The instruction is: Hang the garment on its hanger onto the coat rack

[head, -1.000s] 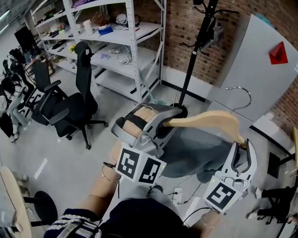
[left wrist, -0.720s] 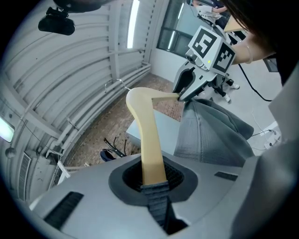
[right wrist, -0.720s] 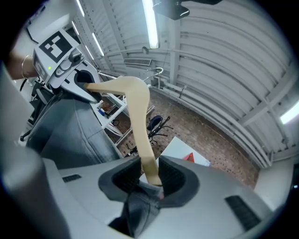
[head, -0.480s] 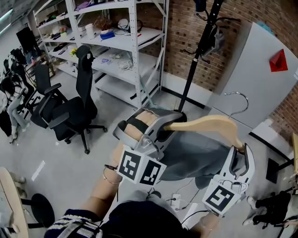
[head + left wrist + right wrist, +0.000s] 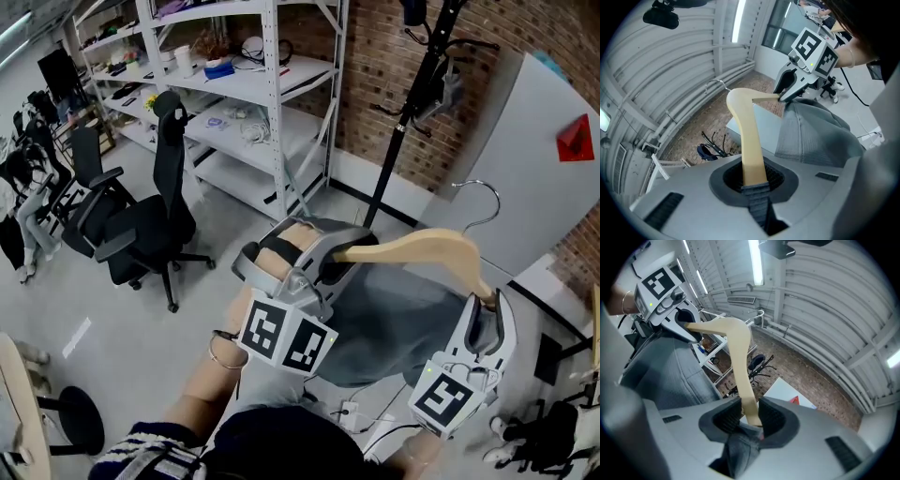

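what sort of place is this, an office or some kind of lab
Probably a lab or workshop-style office: white metal shelving cluttered with small items, black office chairs on a hard floor, and a coat rack standing by a brick wall.

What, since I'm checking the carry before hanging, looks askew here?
The grey garment sags below the wooden hanger rather than over its bare arms, and some fabric seems pinched with it in the right gripper.
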A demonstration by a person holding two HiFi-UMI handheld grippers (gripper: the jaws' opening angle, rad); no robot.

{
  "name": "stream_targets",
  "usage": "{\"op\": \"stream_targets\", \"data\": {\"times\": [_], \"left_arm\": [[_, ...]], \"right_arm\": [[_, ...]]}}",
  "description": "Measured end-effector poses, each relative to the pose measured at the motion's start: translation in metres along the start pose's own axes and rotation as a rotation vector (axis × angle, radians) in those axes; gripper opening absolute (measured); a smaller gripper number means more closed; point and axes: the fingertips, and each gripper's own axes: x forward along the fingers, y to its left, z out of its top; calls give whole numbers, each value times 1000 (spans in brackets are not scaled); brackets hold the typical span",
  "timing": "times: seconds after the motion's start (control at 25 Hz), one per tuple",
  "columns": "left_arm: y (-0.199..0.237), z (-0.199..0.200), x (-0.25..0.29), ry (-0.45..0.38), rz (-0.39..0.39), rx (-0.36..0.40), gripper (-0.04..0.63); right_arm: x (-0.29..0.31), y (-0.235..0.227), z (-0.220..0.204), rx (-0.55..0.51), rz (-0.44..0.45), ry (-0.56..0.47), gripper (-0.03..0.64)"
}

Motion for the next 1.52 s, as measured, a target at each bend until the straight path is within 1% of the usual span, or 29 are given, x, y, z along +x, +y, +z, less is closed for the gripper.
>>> {"op": "stream_targets", "data": {"times": [0.16, 0.44, 0.68, 0.84, 1.2, 1.52], "left_arm": [[13, -21, 24, -23, 8, 6, 26], [46, -72, 71, -58, 3, 15, 26], [70, -104, 105, -82, 4, 43, 26], [79, -122, 130, -89, -8, 44, 26], [95, -155, 205, -76, -4, 26, 26], [112, -171, 308, -57, 6, 14, 26]], "right_arm": [[30, 7, 4, -4, -28, 5, 114], [99, 27, 20, -12, -67, 30, 114], [146, 40, 29, -17, -86, 58, 114], [175, 46, 28, -10, -86, 69, 114], [259, 45, 16, -5, -76, 56, 114], [361, 19, -13, 2, -60, 40, 114]]}}
